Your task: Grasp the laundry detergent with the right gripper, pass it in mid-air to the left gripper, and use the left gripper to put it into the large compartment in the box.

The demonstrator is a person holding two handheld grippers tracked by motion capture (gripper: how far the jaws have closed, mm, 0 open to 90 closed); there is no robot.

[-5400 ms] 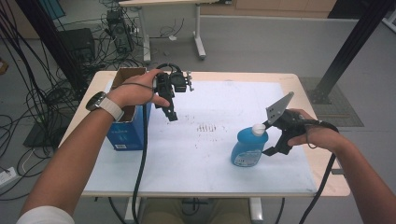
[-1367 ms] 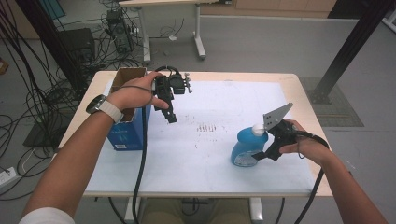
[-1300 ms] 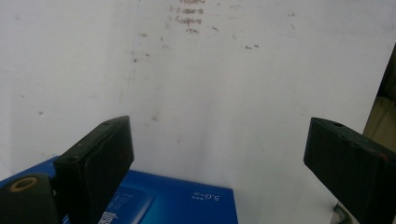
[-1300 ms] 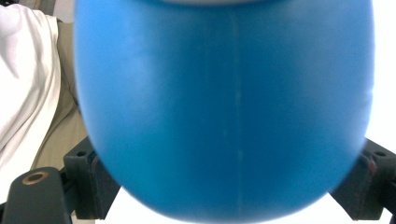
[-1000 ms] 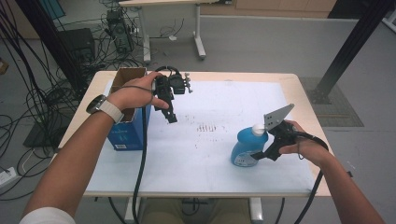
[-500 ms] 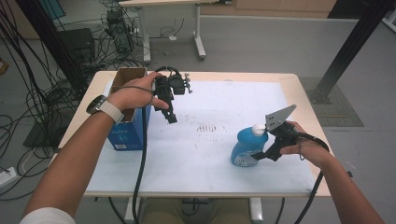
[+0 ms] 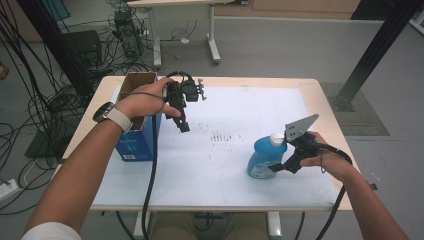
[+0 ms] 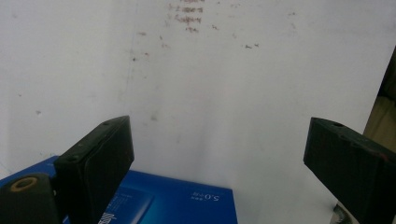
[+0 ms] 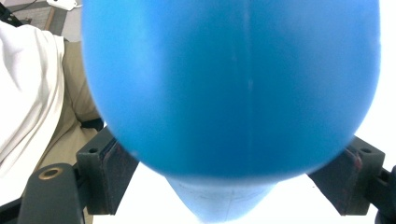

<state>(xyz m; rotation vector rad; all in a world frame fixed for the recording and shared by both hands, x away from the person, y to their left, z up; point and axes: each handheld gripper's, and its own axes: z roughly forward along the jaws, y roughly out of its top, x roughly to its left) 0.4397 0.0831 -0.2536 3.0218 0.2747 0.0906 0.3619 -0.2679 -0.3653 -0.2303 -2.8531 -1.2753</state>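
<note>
**Q:** Between the right tool's [image 7: 272, 169] black jaws, what sits there, and is it gripped?

**A:** A blue bottle [image 7: 265, 156] with a white cap sits there. In the right gripper view its rounded blue body [image 9: 231, 88] bulges between the two pads and over them. The jaws have just been closing around it. Whether the pads already press on the plastic I cannot tell, since the bottle's curve hides the contact line on both sides.

**Q:** Which way does the bottle lie from that tool?

**A:** Straight ahead of it, already inside the jaws. In the high view the right hand [image 7: 325, 159] comes in from the counter's right edge, and the tool points left and low at the bottle's lower body. The bottle stands upright, long axis vertical, cap on top, near the right front part of the white counter [image 7: 240, 112].

**Q:** And the left tool?

**A:** The left tool [image 7: 183, 126] hangs well apart from the bottle, over the counter's left side, jaws wide and empty, as the left gripper view shows [image 8: 217, 158]. Just beside it stands an open blue box [image 7: 136, 135].

**Q:** So which hand is nearer?

**A:** The right, plainly. I judge the coming move to be a firmer squeeze across the bottle's width, keeping it upright.
</note>
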